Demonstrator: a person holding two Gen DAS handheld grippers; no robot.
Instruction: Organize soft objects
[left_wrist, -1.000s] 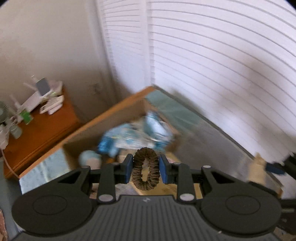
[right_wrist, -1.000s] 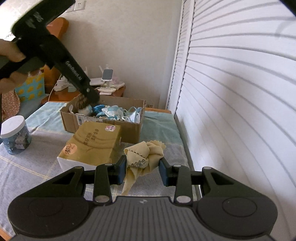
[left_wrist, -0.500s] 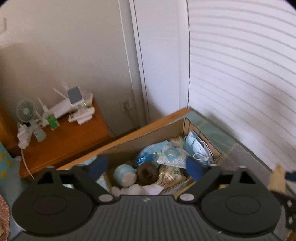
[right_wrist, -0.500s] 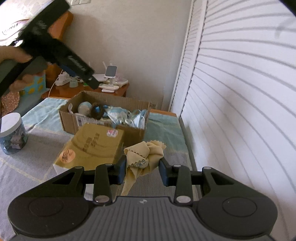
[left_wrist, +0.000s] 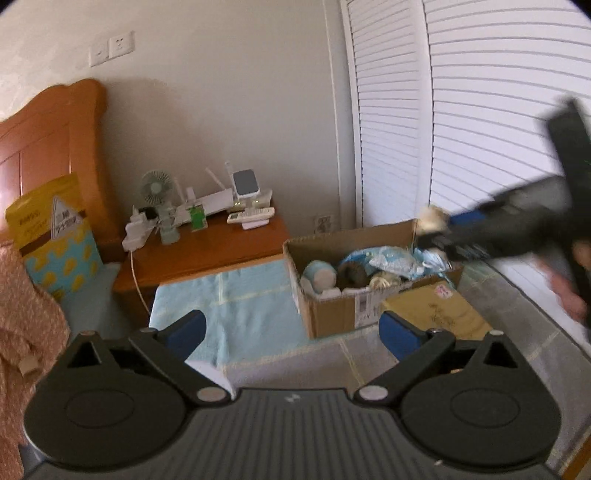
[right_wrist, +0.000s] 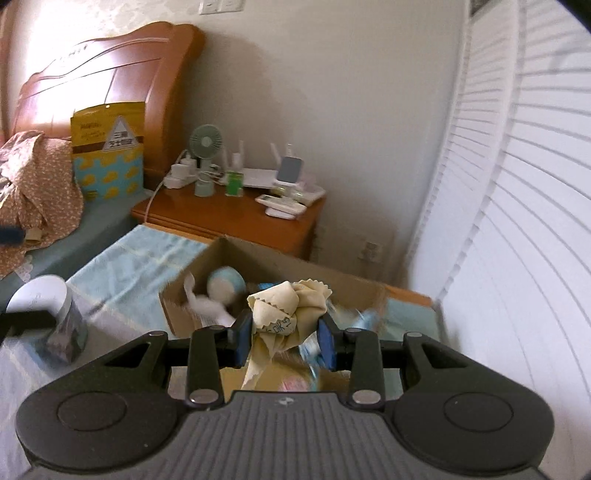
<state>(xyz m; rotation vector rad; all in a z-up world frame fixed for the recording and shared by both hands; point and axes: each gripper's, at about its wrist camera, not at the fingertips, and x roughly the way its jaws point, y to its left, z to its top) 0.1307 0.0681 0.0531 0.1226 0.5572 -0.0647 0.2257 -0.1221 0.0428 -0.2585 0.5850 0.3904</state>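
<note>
Right gripper (right_wrist: 284, 341) is clamped on the yellow cloth (right_wrist: 286, 314), bunched between the pads, hanging over the near edge of the cardboard box (left_wrist: 332, 314). Left gripper (left_wrist: 291, 334) is spread wide with nothing in it, well back from the box. To drop clean – carry the cloth past the rim, over the blue items inside, then release so the trailing tail lands in, not draped on the wall.

1 cardboard box (left_wrist: 334, 314), 1 yellow cloth (right_wrist: 286, 314), 1 brown scrunchie (left_wrist: 352, 275), 1 flat tan package (left_wrist: 436, 308). 1 white-lidded jar (right_wrist: 55, 314), 1 desk fan (right_wrist: 206, 142), 1 yellow snack bag (right_wrist: 107, 151), 1 nightstand (left_wrist: 207, 251). 2 grippers: left gripper (left_wrist: 291, 332), right gripper (right_wrist: 285, 338).
</note>
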